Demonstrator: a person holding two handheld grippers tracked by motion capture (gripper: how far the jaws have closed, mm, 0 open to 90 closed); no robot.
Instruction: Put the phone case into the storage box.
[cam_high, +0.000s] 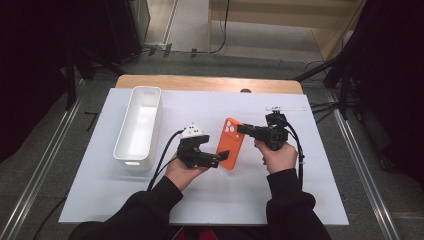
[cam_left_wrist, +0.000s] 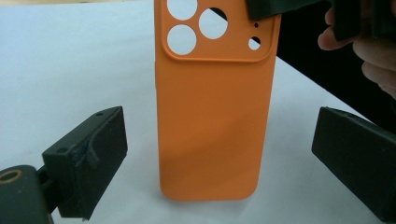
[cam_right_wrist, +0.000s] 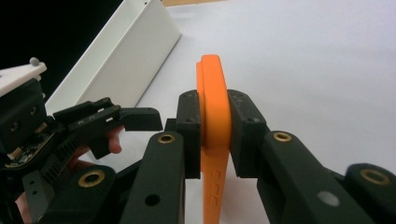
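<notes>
Your right tongs clamp the orange case at its camera end, held above the worktop. Left tongs gape astride its lower end; long axis runs away from you.

Lab recording setup, white-covered table, floor rails, tripod stands, dark surroundings

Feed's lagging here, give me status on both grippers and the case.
Right gripper shut on orange phone case. Left gripper open, jaws either side of its lower end. White bin off left, nothing blocking.
</notes>
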